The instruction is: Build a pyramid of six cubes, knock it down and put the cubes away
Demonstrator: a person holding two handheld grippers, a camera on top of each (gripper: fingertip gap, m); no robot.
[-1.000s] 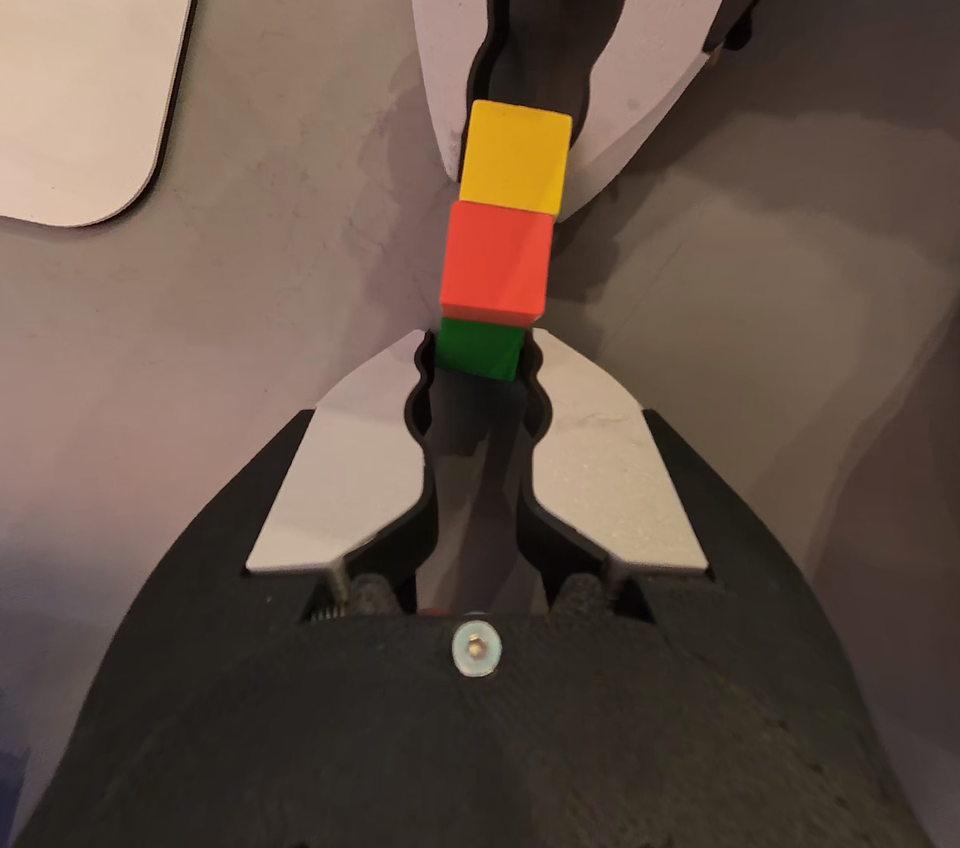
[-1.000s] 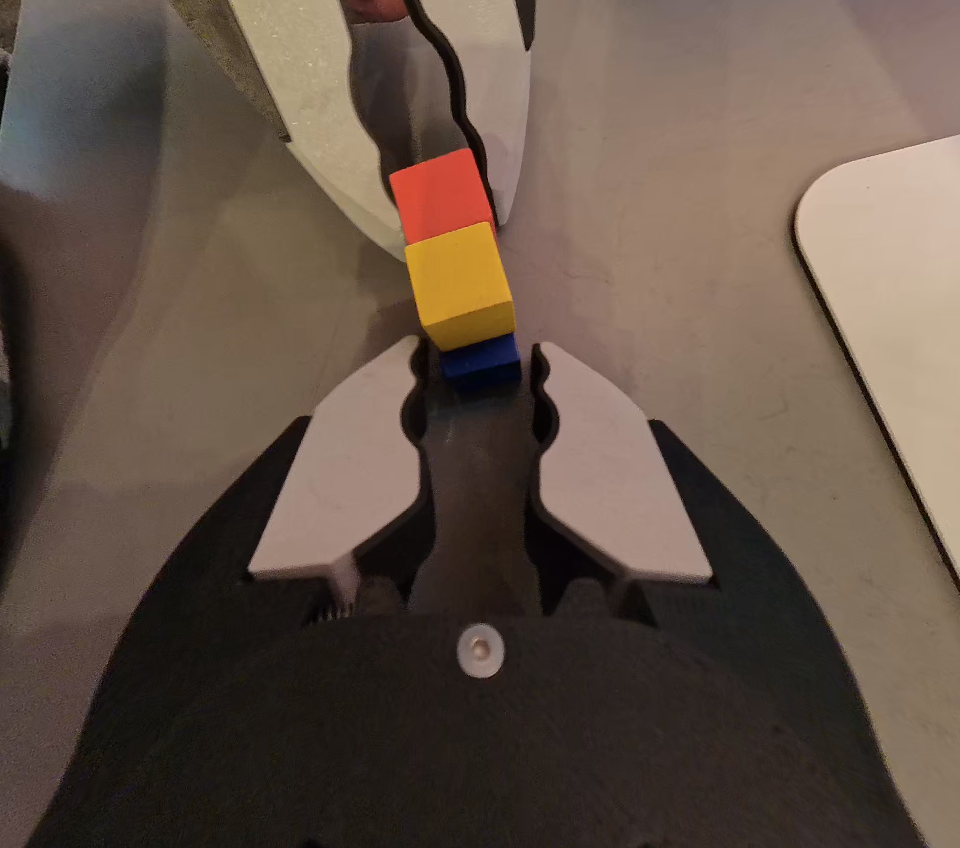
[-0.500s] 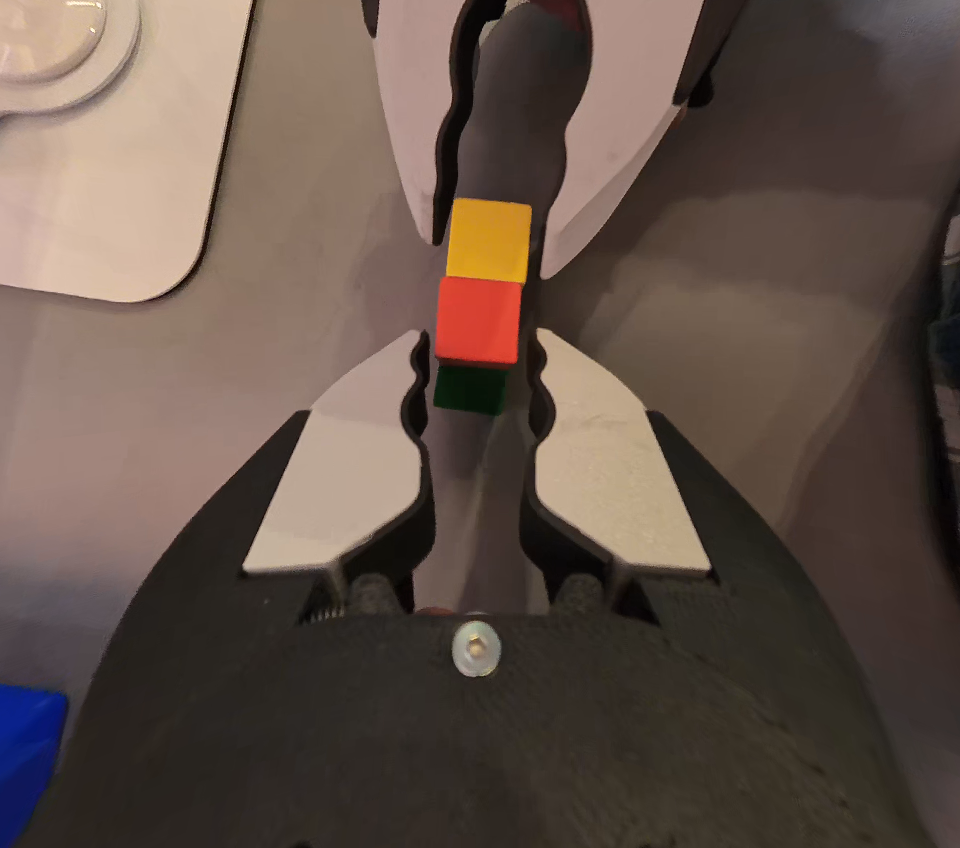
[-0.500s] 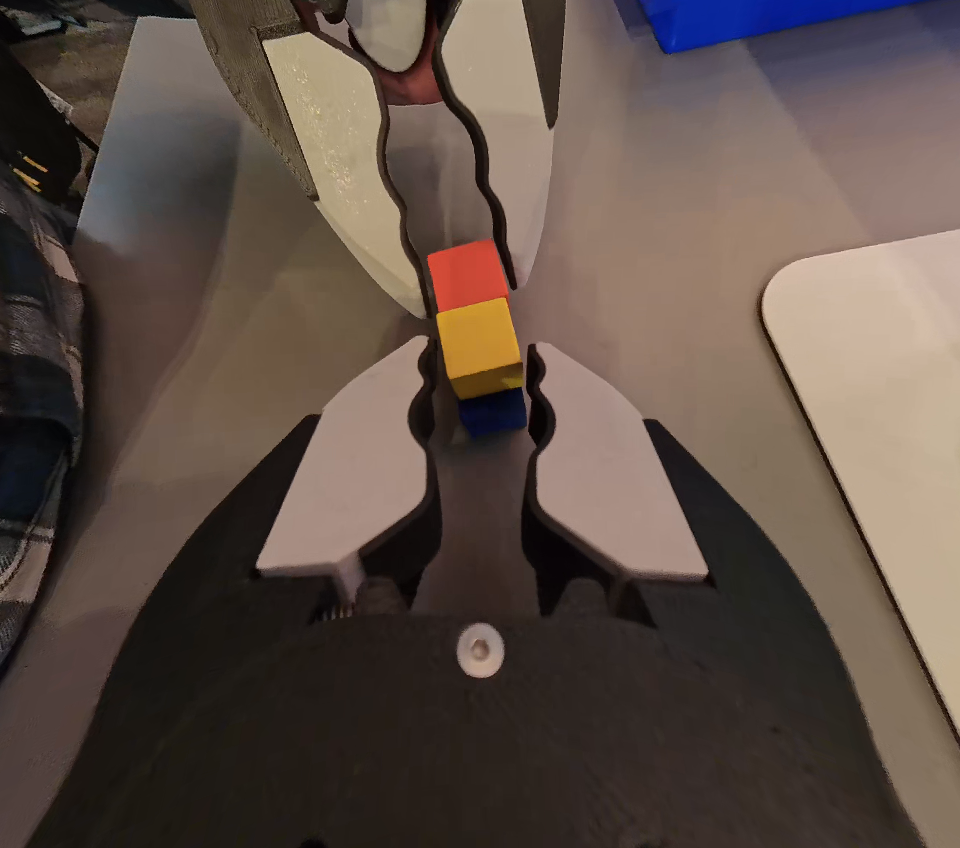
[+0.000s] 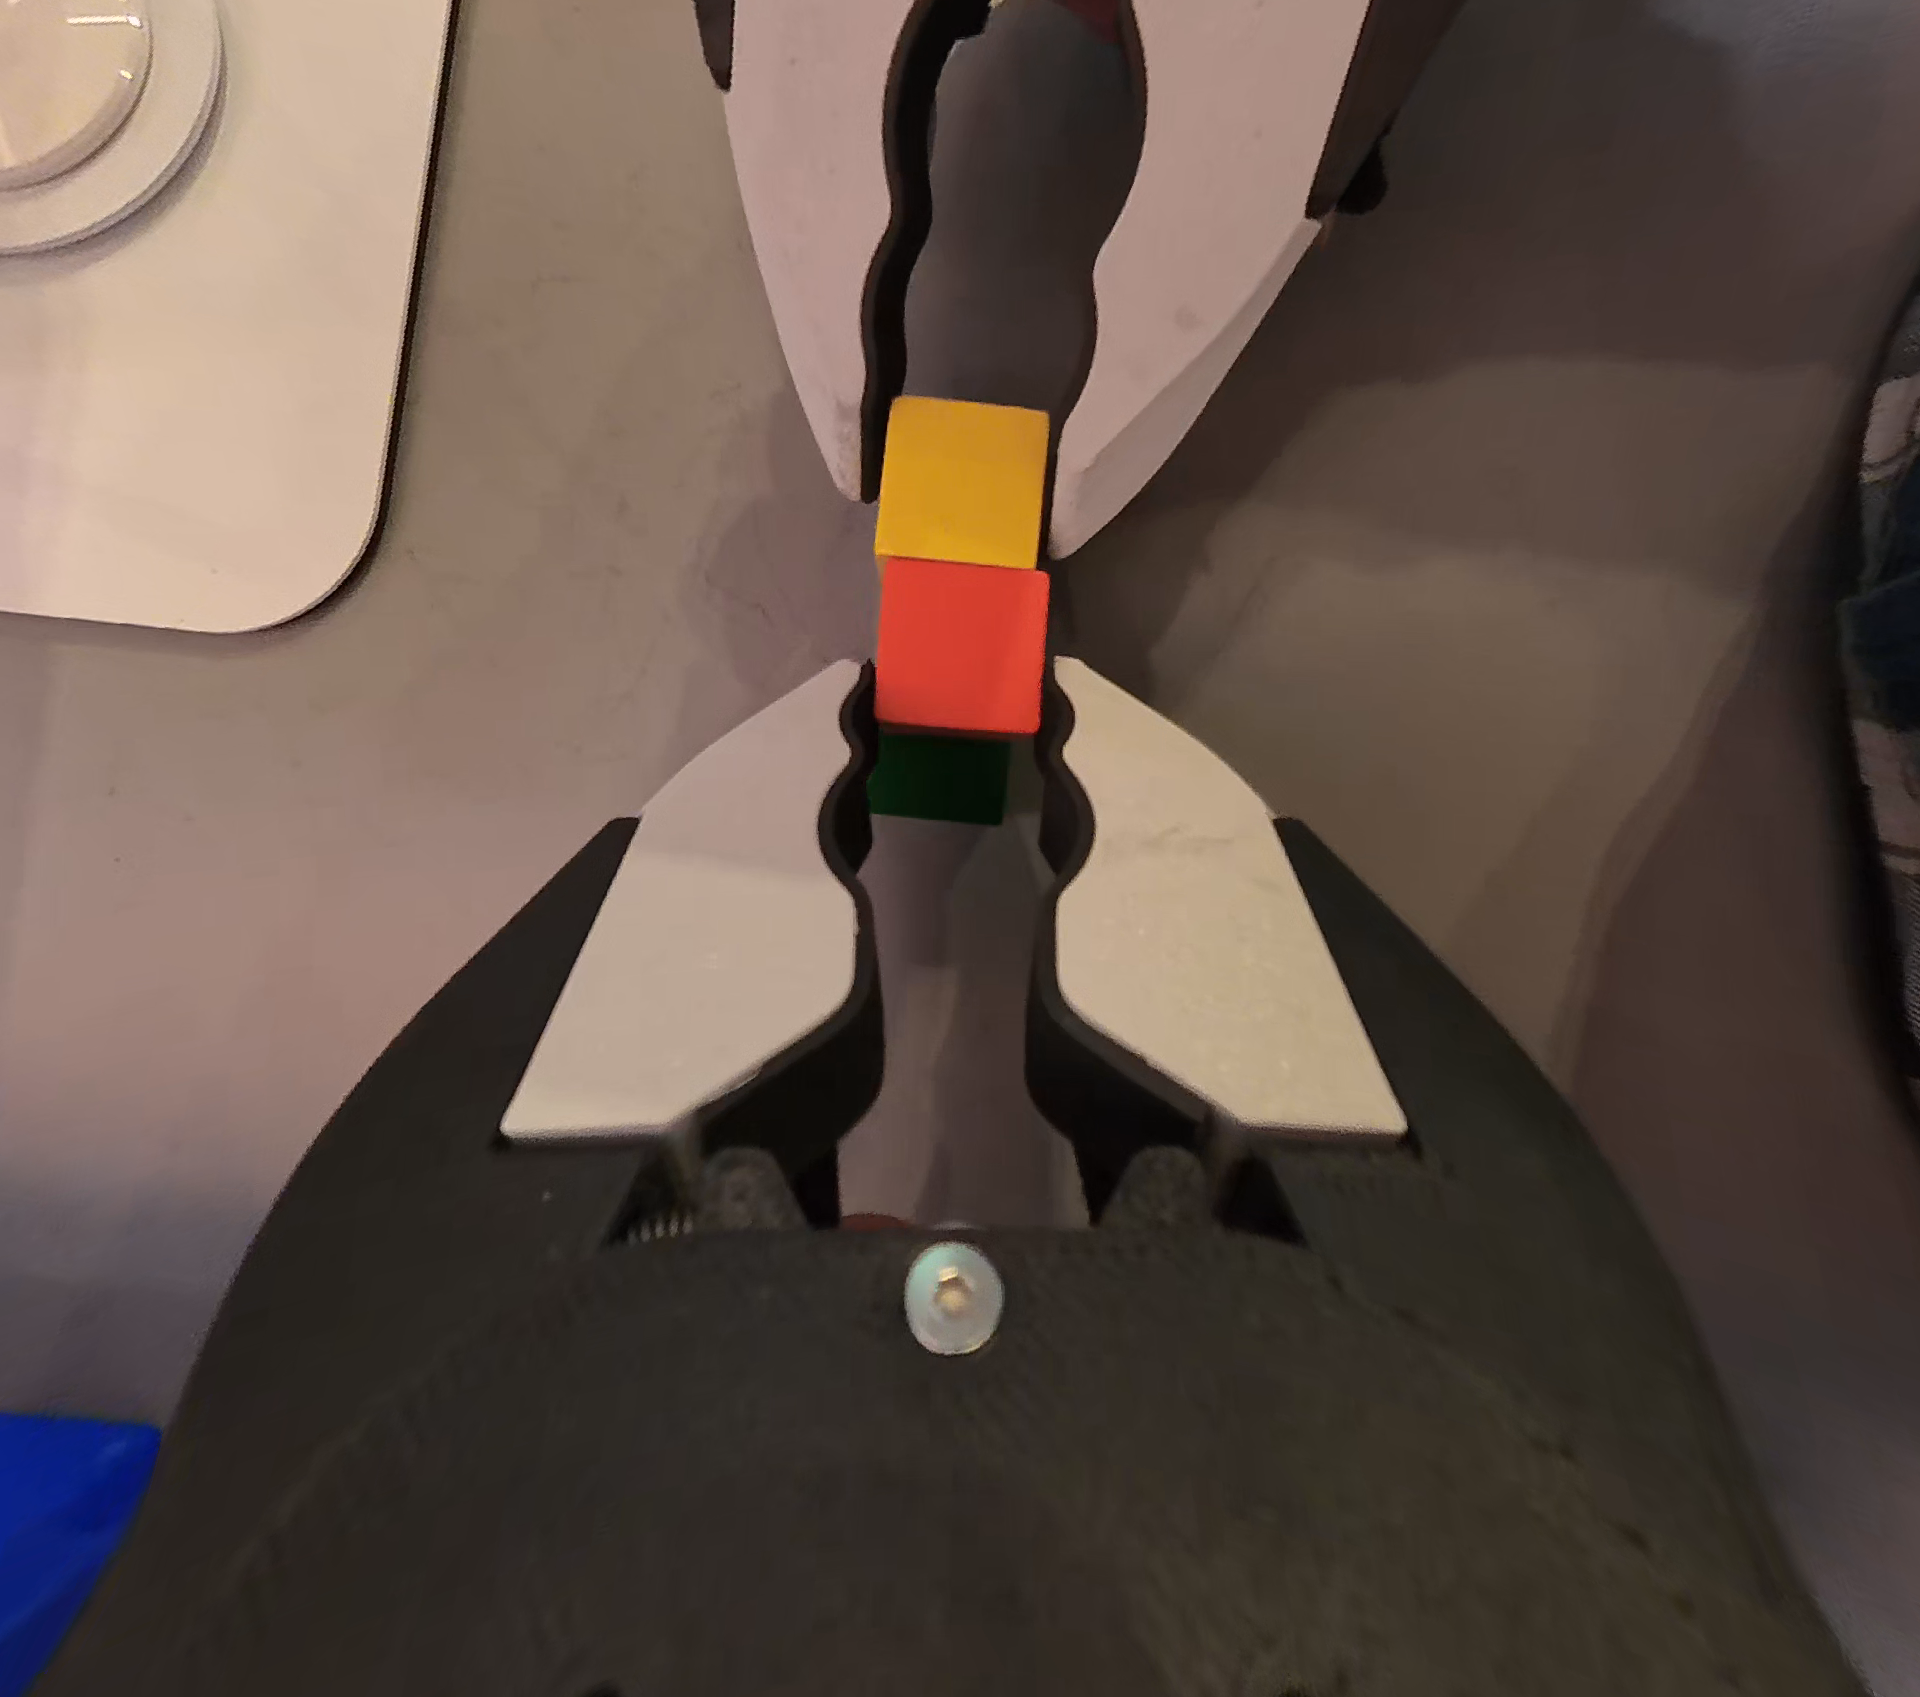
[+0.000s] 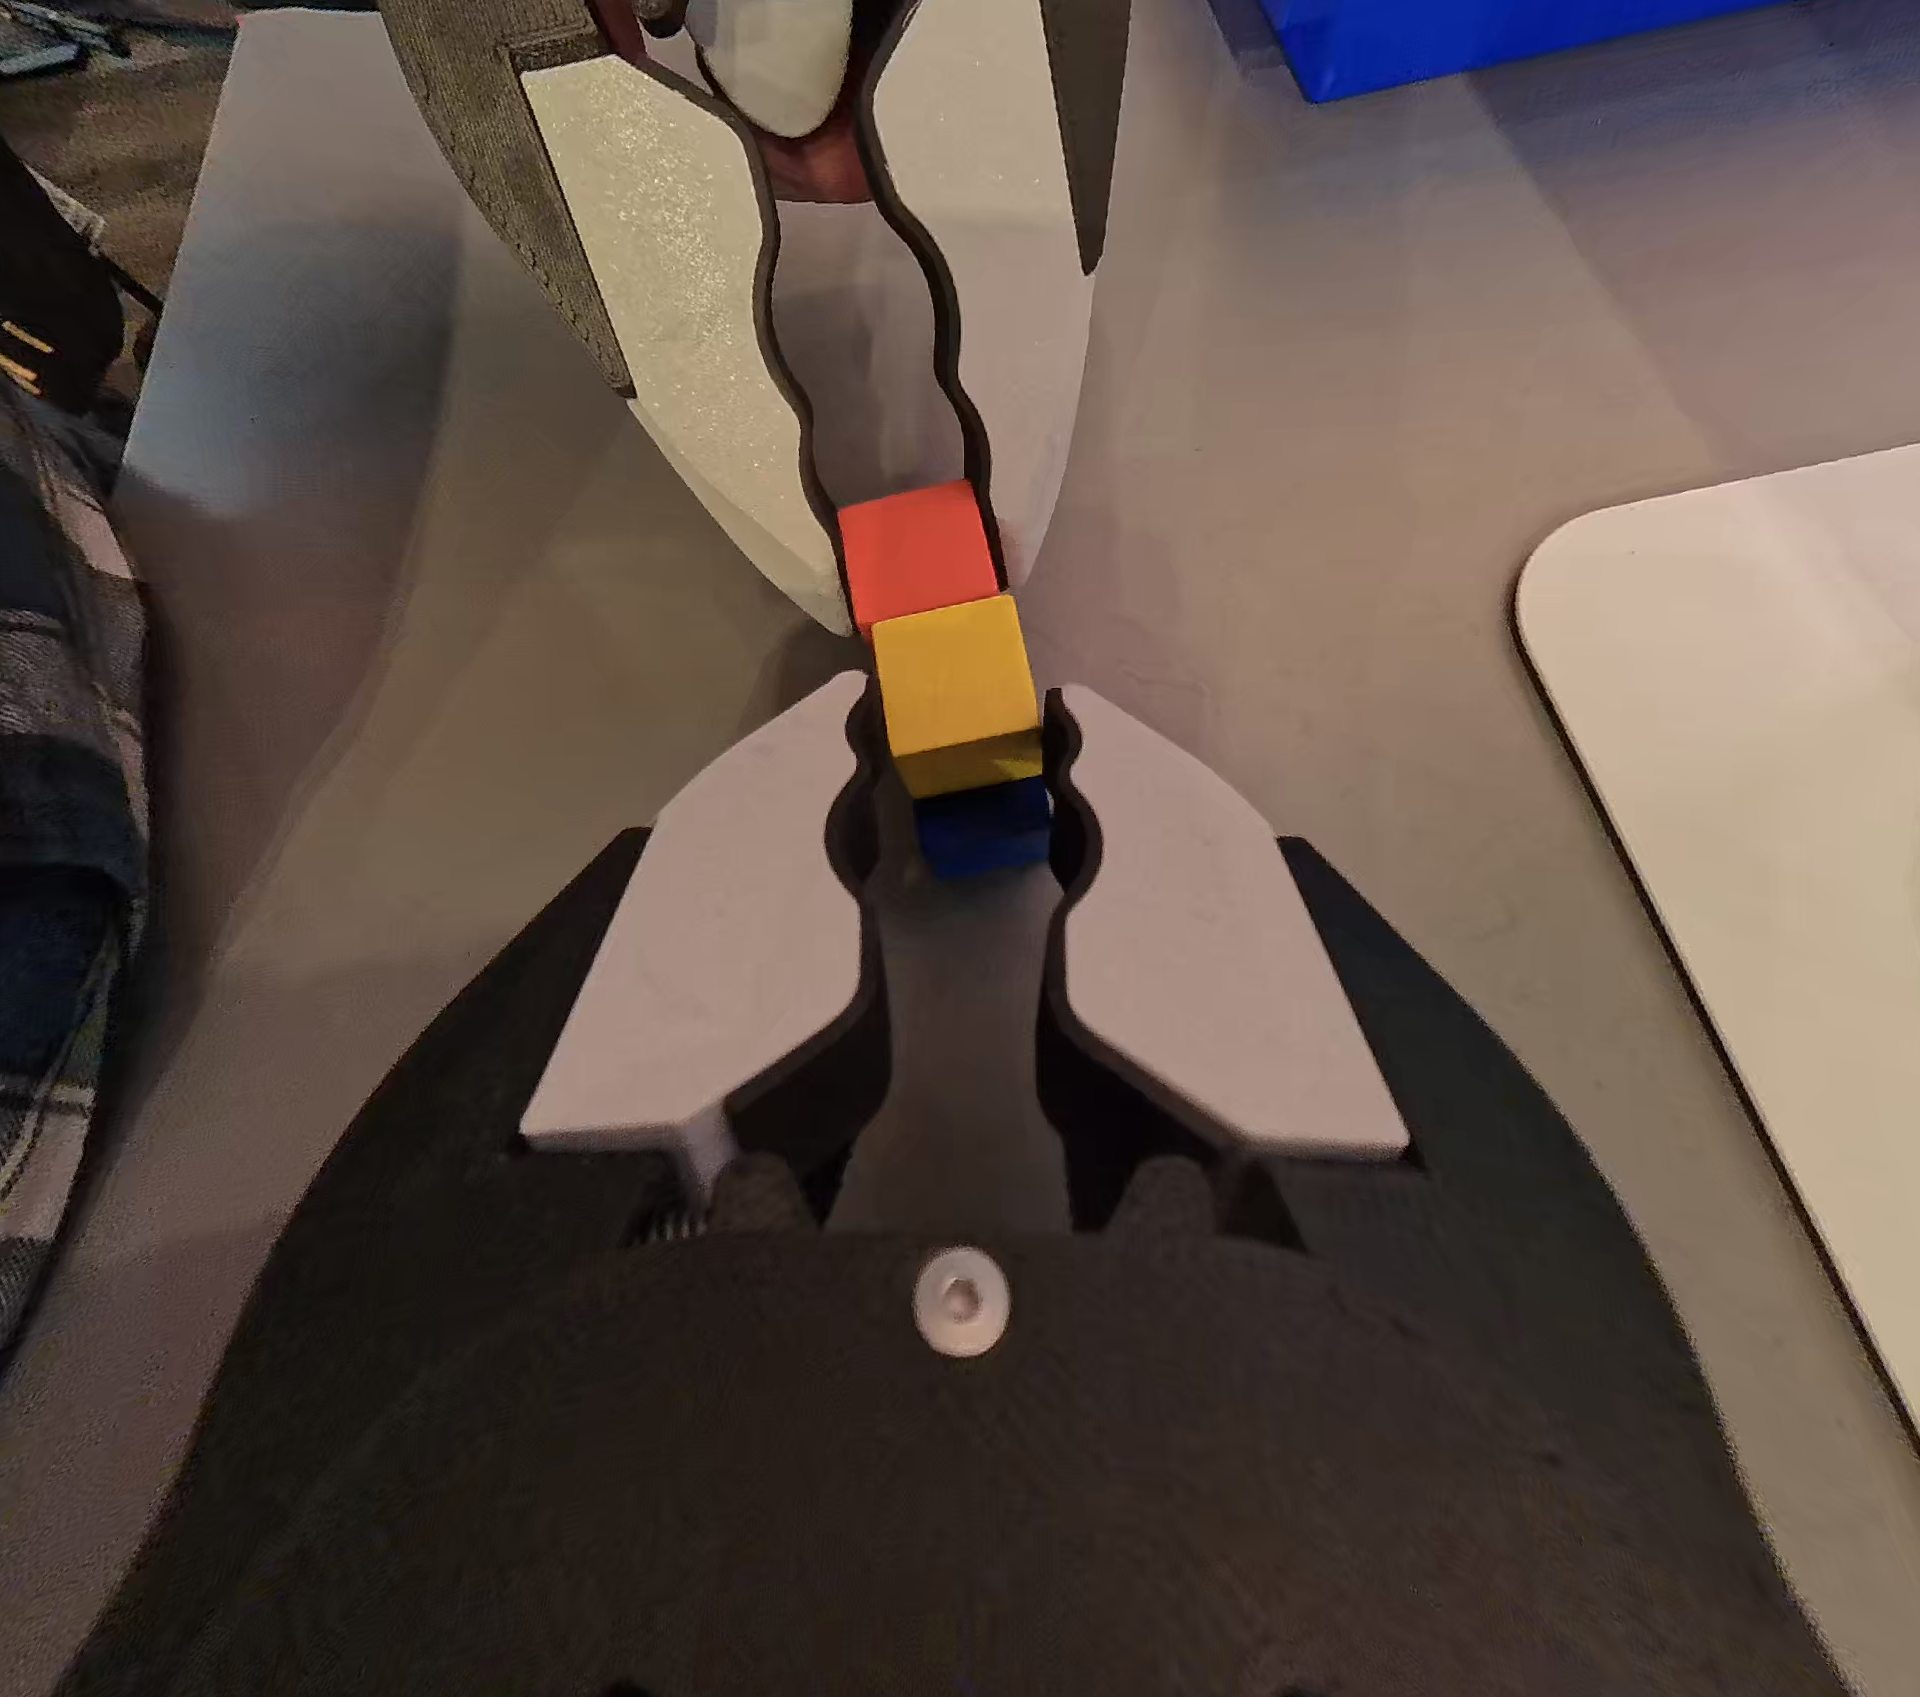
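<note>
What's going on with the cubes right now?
Two handheld grippers face each other over a line of cubes on the grey table. The left gripper has its fingers against the red cube, the right gripper against the yellow cube beside it. Both sit above a green cube and a blue cube: probably the pyramid's second row.

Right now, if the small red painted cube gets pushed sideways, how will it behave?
The small red cube looks rigid and flat-faced, so it would probably slide, not roll. It sits higher than the dark green cube, against the yellow cube, so a shove could tip it off.
</note>
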